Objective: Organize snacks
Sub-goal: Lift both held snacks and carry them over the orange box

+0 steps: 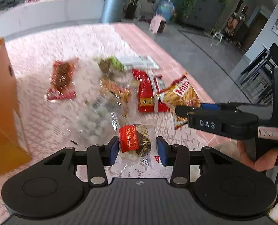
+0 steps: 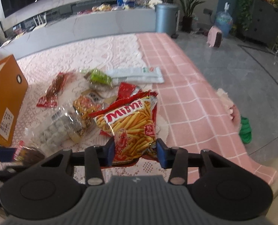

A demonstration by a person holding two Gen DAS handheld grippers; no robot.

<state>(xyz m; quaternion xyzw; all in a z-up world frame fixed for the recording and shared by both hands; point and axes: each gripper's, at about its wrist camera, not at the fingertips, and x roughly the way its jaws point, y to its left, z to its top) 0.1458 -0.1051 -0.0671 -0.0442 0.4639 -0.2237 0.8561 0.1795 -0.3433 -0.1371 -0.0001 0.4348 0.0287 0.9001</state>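
Observation:
Several snack packs lie in a pile on a white lace cloth. My left gripper (image 1: 138, 149) is closed on a small clear wrapper with a red band and a dark cake (image 1: 137, 140), held above the cloth. My right gripper (image 2: 135, 151) has its blue pads on both sides of the lower end of a Mimi shrimp-stick bag (image 2: 131, 123); the bag also shows in the left wrist view (image 1: 180, 93), with the right gripper (image 1: 178, 110) beside it. An orange box (image 2: 5, 93) stands at the left, also in the left wrist view (image 1: 1, 93).
Other packs in the pile: a red-brown pack (image 2: 52, 91), a clear bag of pale balls (image 2: 58, 129), a green pack (image 2: 99, 76), a long white pack (image 2: 137, 74), a red pack (image 1: 148, 93). A pink checked cloth (image 2: 185, 86) covers the table's right side; its edge drops to grey floor.

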